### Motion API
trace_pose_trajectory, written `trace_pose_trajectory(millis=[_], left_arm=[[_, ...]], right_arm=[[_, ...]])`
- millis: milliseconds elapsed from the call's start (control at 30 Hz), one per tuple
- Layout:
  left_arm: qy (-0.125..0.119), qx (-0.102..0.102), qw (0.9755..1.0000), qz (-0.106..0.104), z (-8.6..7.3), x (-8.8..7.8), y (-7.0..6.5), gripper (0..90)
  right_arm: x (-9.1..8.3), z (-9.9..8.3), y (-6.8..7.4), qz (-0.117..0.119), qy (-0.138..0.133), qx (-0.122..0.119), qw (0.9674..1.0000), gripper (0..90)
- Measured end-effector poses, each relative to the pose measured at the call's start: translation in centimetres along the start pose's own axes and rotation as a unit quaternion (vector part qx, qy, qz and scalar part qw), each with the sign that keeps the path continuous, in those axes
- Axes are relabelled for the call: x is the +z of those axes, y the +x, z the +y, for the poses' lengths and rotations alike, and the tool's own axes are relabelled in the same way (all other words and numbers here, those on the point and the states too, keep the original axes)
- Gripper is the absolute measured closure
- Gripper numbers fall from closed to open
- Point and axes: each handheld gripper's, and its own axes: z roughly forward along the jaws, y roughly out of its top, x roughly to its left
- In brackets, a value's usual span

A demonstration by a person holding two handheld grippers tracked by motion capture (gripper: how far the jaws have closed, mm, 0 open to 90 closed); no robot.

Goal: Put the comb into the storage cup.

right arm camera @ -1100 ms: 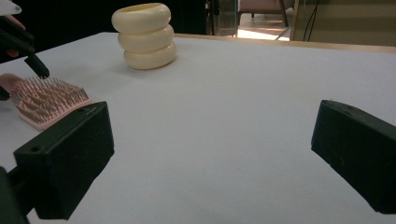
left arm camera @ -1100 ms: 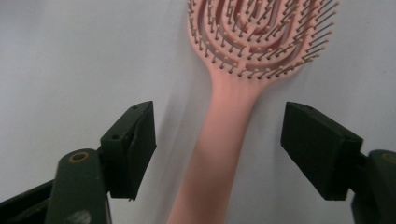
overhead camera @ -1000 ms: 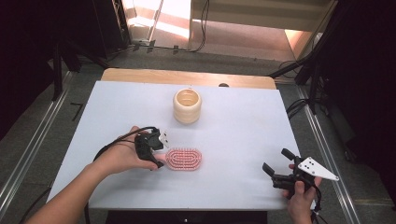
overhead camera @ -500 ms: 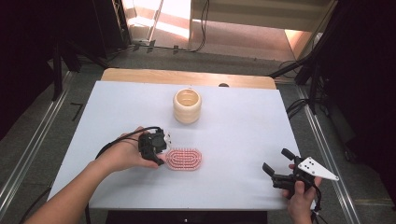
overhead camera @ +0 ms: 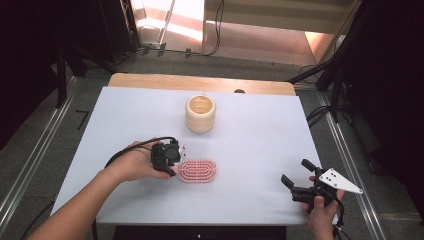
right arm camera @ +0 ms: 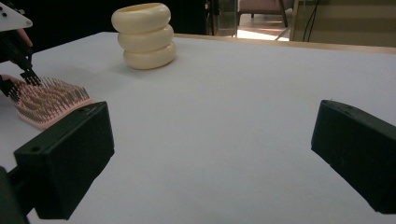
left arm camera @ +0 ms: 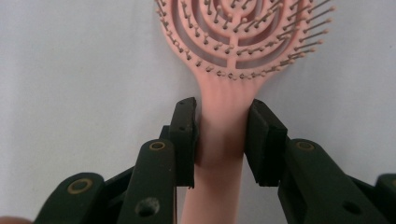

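A pink hairbrush [overhead camera: 199, 171] lies bristles up on the white table [overhead camera: 260, 130], left of centre near the front. My left gripper [overhead camera: 174, 168] is at the brush's left end. In the left gripper view its jaws have just been closing, and the pads [left arm camera: 186, 135] now press both sides of the brush's handle [left arm camera: 222, 140]: the left gripper [left arm camera: 222, 119] is shut on it. My right gripper [overhead camera: 295, 173] rests near the table's front right corner. It stands open [right arm camera: 210, 154] with only bare table between its jaws.
A cream ribbed holder [overhead camera: 200, 113] made of stacked rings stands upright behind the brush, toward the table's far middle; the right gripper view shows the holder [right arm camera: 144, 35] beyond the brush [right arm camera: 49, 100]. A wooden strip [overhead camera: 200, 82] runs along the far edge.
The left hand has edged slightly right, toward the brush's handle end. The brush, the holder and the right gripper stay where they were.
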Motion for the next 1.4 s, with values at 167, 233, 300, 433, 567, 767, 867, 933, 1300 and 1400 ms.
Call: trace_pose_trajectory(millis=[167,233,300,433,567,767,867,933,1300,1400], left_arm=[[-0.002,0.004,1.0000,0.005,-0.1,-0.1,-0.1,70.1],[-0.003,0.000,1.0000,0.006,-0.1,-0.1,-0.2,70.2],[-0.002,-0.003,1.0000,0.007,-0.1,-0.1,-0.2,70.4],[-0.005,-0.022,0.9997,-0.009,-0.2,-0.1,0.1,70.5],[-0.002,-0.020,0.9998,-0.003,-0.1,-0.2,-0.2,70.5],[-0.020,-0.028,0.9994,0.004,-0.5,-0.5,-0.5,70.6],[-0.026,-0.033,0.9991,0.010,-0.7,-0.4,-0.6,70.6],[-0.033,-0.038,0.9987,0.012,-0.8,-0.6,-0.7,70.6],[-0.068,-0.062,0.9957,0.013,-1.1,-1.2,-0.7,70.8],[-0.077,-0.069,0.9946,0.010,-1.3,-1.2,-0.7,70.7]], right_arm=[[0.1,0.0,0.1,-0.010,0.008,-0.004,0.9999,0.0],[0.3,0.0,0.2,-0.014,0.010,-0.007,0.9998,0.0],[0.3,0.0,0.3,-0.020,0.014,-0.009,0.9997,0.0],[0.3,0.1,0.2,-0.027,0.014,-0.005,0.9995,0.0],[0.3,0.1,0.2,-0.027,0.013,-0.003,0.9995,0.0],[0.3,0.1,0.2,-0.025,0.014,-0.002,0.9996,0.0],[0.3,0.1,0.2,-0.025,0.013,-0.001,0.9996,0.0],[0.2,0.1,0.2,-0.024,0.014,-0.002,0.9996,0.0],[0.2,0.1,0.1,-0.027,0.011,0.004,0.9996,0.0],[0.2,0.1,0.1,-0.027,0.010,0.003,0.9996,0.0]])
